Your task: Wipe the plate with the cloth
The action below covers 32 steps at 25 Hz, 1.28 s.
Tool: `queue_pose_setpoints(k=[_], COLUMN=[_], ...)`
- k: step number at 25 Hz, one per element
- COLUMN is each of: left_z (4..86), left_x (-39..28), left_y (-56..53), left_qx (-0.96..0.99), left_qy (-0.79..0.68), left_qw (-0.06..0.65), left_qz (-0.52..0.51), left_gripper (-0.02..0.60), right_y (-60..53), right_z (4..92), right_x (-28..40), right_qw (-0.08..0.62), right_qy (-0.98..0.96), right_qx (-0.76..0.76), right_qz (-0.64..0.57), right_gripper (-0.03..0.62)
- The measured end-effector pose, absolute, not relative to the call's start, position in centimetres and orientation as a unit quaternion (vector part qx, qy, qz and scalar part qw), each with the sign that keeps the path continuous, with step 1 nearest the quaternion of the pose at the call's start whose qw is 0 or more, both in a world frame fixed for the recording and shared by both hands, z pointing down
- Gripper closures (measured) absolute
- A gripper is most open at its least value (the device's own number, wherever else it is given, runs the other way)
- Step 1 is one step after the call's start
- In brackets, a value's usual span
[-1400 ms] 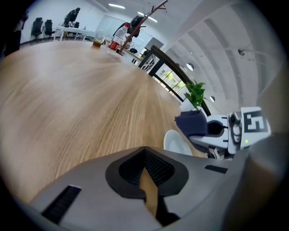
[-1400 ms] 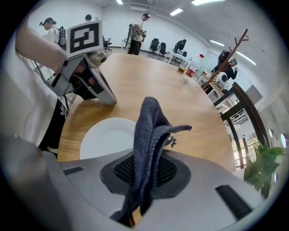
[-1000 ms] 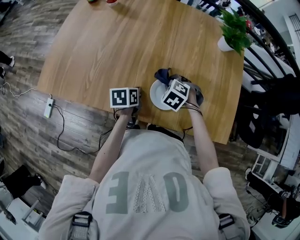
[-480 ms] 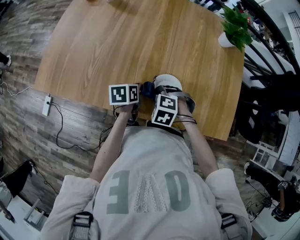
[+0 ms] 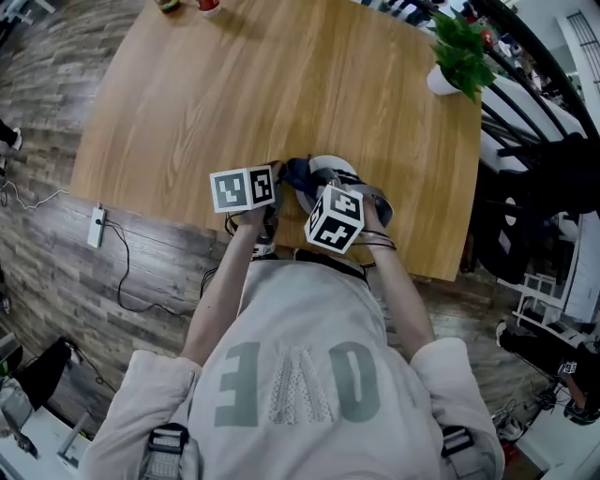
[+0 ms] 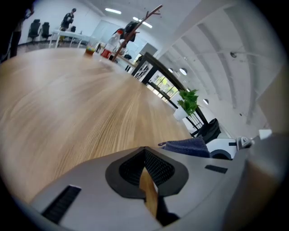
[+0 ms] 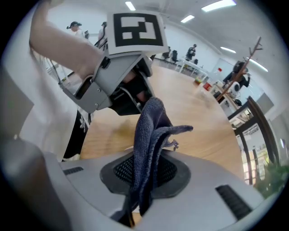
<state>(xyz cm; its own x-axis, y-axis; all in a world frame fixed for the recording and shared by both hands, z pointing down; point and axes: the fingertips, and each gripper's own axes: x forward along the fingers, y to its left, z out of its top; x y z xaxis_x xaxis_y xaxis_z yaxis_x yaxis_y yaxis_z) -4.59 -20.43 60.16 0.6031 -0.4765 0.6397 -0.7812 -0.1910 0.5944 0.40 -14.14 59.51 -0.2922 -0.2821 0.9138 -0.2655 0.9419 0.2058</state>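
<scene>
The white plate [image 5: 334, 167] lies near the wooden table's [image 5: 234, 84] front edge, mostly hidden behind the grippers. My right gripper [image 5: 314, 192] is shut on the dark blue cloth [image 7: 151, 131], which sticks up in folds from between its jaws [image 7: 144, 173]. In the head view the cloth [image 5: 297, 173] hangs at the plate's left rim. My left gripper [image 5: 270, 183] is just left of the cloth, shut with nothing in it [image 6: 146, 169]. From the left gripper view the cloth [image 6: 186, 146] shows close on the right.
A potted plant [image 5: 459, 52] stands at the table's far right corner, and cups [image 5: 183, 5] at the far edge. A power strip [image 5: 96, 228] with a cable lies on the floor to the left. A dark railing [image 5: 534, 141] runs along the right side.
My right gripper has carried the cloth off the plate's middle toward its left rim and the left gripper. The left gripper has risen a little.
</scene>
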Motion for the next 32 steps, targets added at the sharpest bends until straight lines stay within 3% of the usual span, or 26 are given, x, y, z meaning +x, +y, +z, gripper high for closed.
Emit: queue_pose_setpoints(k=[7,15,20,32], left_z=[43.4,30.2,26.4,25.1], left_x=[-2.3,0.2,0.8,0.9], left_y=[-26.6,-23.1,-21.4,-20.3], left_qx=[0.873,0.912,0.908,0.899], left_qy=[-0.428,-0.41,-0.412,-0.424], left_qw=[0.227,-0.021,-0.061,-0.106], left_qz=[0.06,-0.01,-0.046,-0.023], left_gripper=[0.575,0.575,0.575,0.575], right_y=[-20.4,-18.5,-16.3,-15.2], right_z=[45.6,33.4,31.6,33.0], right_x=[3.3,8.9,10.8,12.1], right_qw=[0.39,0.16,0.075,0.104], right_qy=[-0.833,-0.8,-0.782,-0.761], right_qx=[0.392,0.572,0.615,0.635], right_qz=[-0.029,-0.084,-0.073,-0.074], right_gripper=[0.534,0.534,0.534,0.534])
